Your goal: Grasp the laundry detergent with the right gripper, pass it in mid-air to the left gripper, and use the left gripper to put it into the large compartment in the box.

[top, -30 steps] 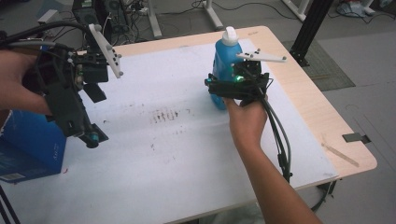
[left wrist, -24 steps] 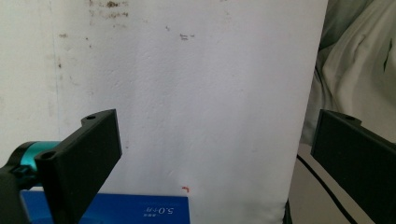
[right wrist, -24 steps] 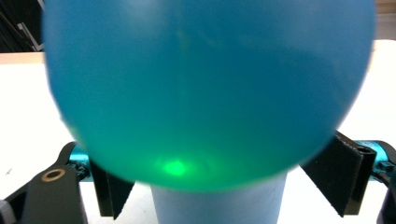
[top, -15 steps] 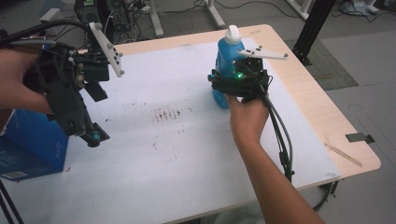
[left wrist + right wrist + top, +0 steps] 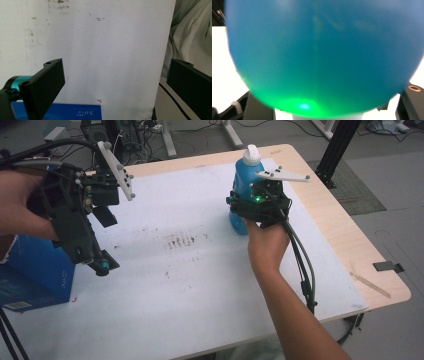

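My right gripper (image 5: 243,207) sits against the blue plastic bottle with the white cap (image 5: 246,175), which stands upright near the far right part of the white table cover (image 5: 200,285). Its jaws have just been closing with the bottle's body between them. In the right gripper view the blue bottle (image 5: 322,57) is pressed close to the lens, with a black jaw at each lower corner hugging its sides (a green glow from the gripper's light shows on the plastic), so I read it as clamped on the bottle.

My left gripper (image 5: 102,265) hangs over the left edge of the table, well apart from the bottle, just beside a blue cardboard box (image 5: 35,275). In the left gripper view its jaws stand wide with nothing between them, above the white cover (image 5: 107,62) and the box (image 5: 75,112).
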Tool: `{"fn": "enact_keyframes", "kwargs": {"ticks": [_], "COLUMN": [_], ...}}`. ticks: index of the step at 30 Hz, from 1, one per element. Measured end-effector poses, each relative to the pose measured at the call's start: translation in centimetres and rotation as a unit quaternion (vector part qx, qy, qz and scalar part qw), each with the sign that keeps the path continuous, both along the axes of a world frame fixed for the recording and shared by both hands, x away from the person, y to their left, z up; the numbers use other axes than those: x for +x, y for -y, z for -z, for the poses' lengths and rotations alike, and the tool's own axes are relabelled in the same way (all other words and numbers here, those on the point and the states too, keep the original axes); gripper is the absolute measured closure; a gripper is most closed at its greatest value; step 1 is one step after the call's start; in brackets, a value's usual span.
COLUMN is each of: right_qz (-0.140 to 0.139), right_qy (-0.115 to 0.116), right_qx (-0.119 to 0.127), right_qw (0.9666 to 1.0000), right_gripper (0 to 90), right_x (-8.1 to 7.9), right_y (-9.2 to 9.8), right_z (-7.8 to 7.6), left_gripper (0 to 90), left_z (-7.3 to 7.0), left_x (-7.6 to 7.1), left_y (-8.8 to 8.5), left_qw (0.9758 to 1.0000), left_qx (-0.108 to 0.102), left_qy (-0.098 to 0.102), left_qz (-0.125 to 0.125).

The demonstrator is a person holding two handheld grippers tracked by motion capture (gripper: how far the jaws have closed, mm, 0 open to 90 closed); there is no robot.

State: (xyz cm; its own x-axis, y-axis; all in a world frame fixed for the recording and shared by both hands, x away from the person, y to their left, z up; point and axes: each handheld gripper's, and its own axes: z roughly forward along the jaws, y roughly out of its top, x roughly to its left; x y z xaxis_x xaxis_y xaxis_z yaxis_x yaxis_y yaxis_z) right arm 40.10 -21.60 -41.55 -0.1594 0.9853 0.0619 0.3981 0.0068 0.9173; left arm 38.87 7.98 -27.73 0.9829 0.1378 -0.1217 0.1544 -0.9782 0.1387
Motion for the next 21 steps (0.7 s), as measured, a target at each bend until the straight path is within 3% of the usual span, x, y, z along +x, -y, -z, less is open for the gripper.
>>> {"fn": "enact_keyframes", "kwargs": {"ticks": [7, 16, 21], "right_qz": [-0.005, -0.006, -0.020], "right_qy": [0.011, 0.012, 0.008], "right_qx": [-0.014, -0.020, -0.031], "right_qw": [0.9998, 0.9997, 0.9993], "right_gripper": [43.1, 44.2, 44.6], "right_x": [-0.07, -0.10, -0.15], "right_y": [-0.41, -0.48, -0.29], "right_z": [-0.01, -0.08, -0.50], "left_gripper": [1.7, 1.7, 1.7], "left_z": [0.02, 0.04, 0.02], "left_x": [0.09, 0.14, 0.19], "left_y": [-0.14, -0.07, -0.22], "left_qw": [1.0000, 1.0000, 1.0000], "left_qx": [0.000, -0.001, -0.002], "left_qy": [0.000, -0.001, -0.001], "left_qz": [-0.002, -0.001, -0.004]}}
